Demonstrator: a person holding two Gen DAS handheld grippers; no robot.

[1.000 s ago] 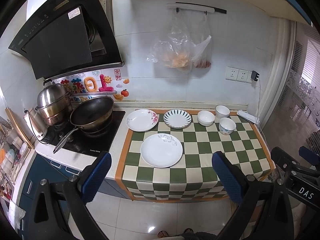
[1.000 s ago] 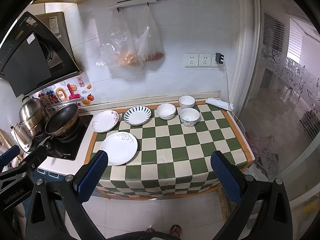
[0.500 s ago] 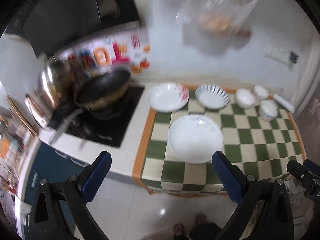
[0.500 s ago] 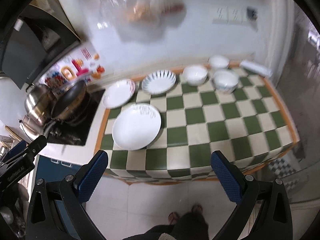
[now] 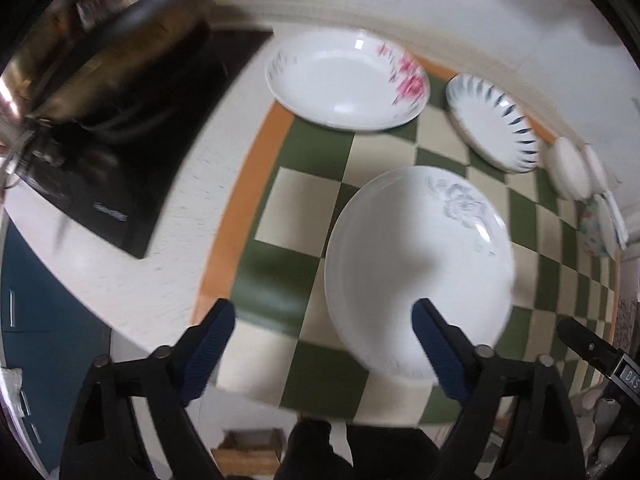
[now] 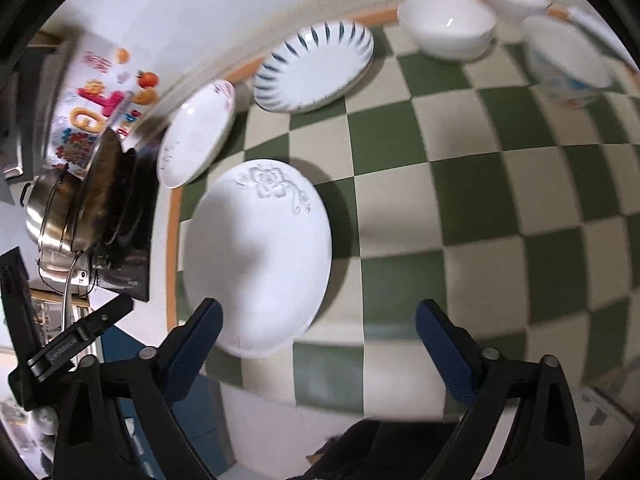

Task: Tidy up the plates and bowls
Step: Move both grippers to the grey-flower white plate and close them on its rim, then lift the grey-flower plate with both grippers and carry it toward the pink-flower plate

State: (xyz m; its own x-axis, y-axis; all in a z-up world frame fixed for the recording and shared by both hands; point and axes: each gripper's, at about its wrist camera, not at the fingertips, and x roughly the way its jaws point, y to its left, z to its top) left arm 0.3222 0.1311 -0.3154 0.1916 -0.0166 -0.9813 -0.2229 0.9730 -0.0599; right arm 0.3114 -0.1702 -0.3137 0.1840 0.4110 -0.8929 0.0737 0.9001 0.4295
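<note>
Both grippers have dropped from a high view of the kitchen to just above the checkered mat (image 6: 472, 208), and their jaws are narrowing from full spread.

The left gripper (image 5: 324, 344) points down at the near left edge of the large white plate (image 5: 416, 264) with the grey flower; its jaws stand apart with only part of the plate rim between them, not pressed. The right gripper (image 6: 318, 340) hangs over the same plate's near right edge, jaws apart and clamping nothing. Behind that plate lie the pink-flowered plate (image 5: 348, 80) and the blue-striped plate (image 6: 314, 66), then three bowls (image 6: 448, 26) near the wall. A dark wok (image 6: 108, 184) sits on the cooktop at the left.
</note>
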